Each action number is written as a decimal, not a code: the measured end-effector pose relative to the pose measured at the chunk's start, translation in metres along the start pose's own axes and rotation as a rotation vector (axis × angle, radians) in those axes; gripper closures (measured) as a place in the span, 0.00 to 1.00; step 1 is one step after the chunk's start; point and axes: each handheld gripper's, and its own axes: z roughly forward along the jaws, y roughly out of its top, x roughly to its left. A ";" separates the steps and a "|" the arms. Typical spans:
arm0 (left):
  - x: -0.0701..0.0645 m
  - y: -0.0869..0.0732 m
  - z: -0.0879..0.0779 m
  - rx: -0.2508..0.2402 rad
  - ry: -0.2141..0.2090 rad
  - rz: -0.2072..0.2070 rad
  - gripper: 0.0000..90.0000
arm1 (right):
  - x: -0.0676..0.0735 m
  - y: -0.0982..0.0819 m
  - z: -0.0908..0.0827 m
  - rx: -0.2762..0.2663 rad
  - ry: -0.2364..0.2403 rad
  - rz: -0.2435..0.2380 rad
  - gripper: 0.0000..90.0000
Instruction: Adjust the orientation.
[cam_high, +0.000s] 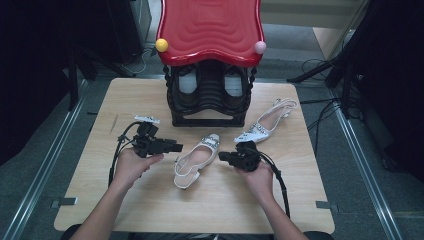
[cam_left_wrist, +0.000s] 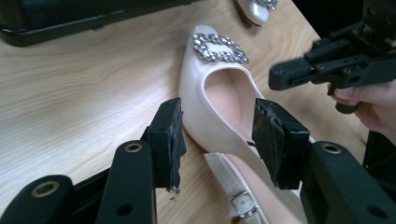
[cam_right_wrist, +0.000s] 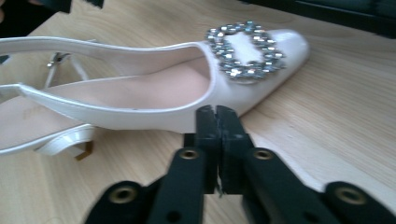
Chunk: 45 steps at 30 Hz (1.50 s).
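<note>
Nearest to us, our left tool (cam_left_wrist: 217, 140) stands with its jaws apart, the pads to either side of the near shoe's (cam_left_wrist: 219, 100) waist without pressing it. Our right tool (cam_right_wrist: 216, 122) has its jaws closed on nothing, the tips just beside the same shoe's outer edge, by the jewelled buckle (cam_right_wrist: 245, 51).

We judge the step in hand to be taking hold of this pale slingback, which lies flat on the table (cam_high: 90, 165) in front of the black shoe rack (cam_high: 210, 97) with the red top. Next we need the left pads squeezed on the shoe's sides, then a clean lift.

Both forearms come in low from the near edge; each hand holds its tool roughly level, pointing inward at the shoe from opposite sides. The second shoe (cam_high: 267, 122) lies apart, farther right.
</note>
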 end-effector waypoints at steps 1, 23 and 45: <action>0.002 0.000 -0.002 0.002 0.001 -0.002 0.59 | 0.001 0.000 0.001 0.003 0.010 0.002 1.00; 0.009 -0.020 -0.017 -0.011 0.059 -0.020 0.57 | 0.005 0.010 0.028 0.081 -0.006 -0.032 1.00; 0.018 -0.033 -0.024 -0.013 0.088 -0.032 0.52 | -0.013 0.025 0.029 0.071 -0.051 -0.009 0.80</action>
